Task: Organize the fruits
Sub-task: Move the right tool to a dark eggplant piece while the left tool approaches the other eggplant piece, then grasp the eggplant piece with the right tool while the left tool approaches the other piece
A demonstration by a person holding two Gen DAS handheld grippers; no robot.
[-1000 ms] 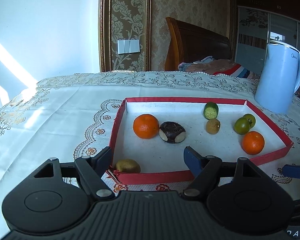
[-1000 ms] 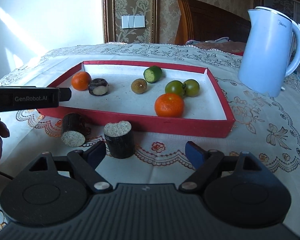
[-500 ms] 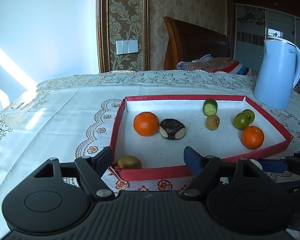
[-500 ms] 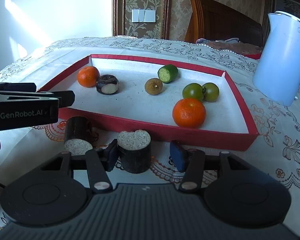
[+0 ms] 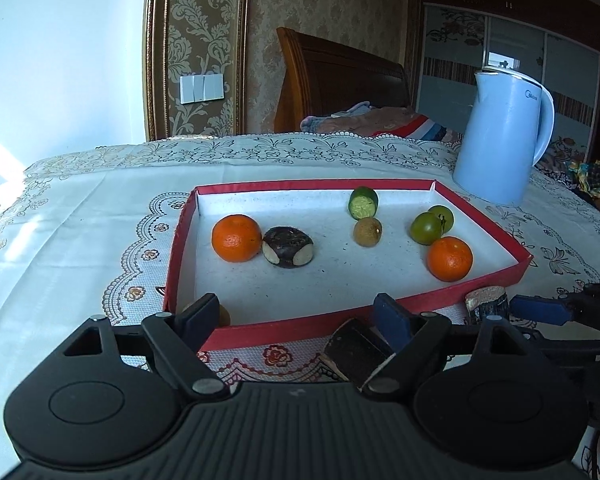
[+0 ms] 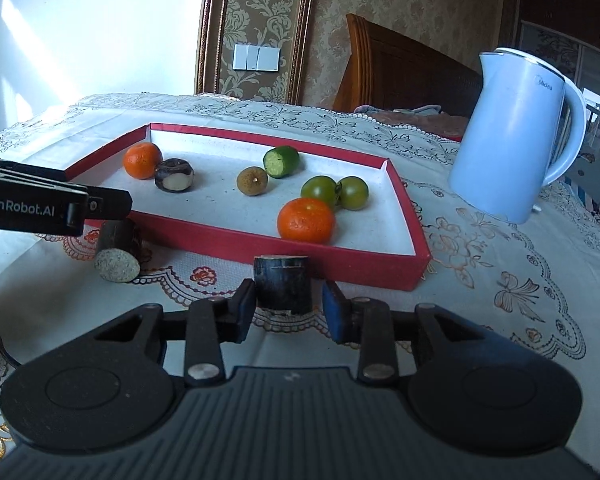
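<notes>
A red-rimmed tray (image 5: 496,276) (image 6: 324,256) holds two oranges (image 5: 236,238) (image 6: 306,220), a dark cut piece (image 5: 288,247), a cucumber end (image 6: 281,161), a brown round fruit (image 6: 252,181) and two green tomatoes (image 6: 335,192). My right gripper (image 6: 289,310) has narrowed around an upright dark sugarcane stub (image 6: 283,284) in front of the tray; whether both pads touch it is unclear. This stub shows in the left wrist view (image 5: 486,304). A second stub (image 6: 118,250) (image 5: 356,354) lies on its side. My left gripper (image 5: 296,320) is open, over the tray's near rim.
A light blue kettle (image 6: 516,136) (image 5: 502,136) stands right of the tray on the lace tablecloth (image 6: 500,264). A small yellowish fruit (image 5: 223,315) lies in the tray's near left corner behind my left finger. A wooden headboard and wall are behind the table.
My right gripper moved forward and narrowed around the upright sugarcane stub. My left gripper shifted slightly, so the lying stub and the right gripper now show at its lower right.
</notes>
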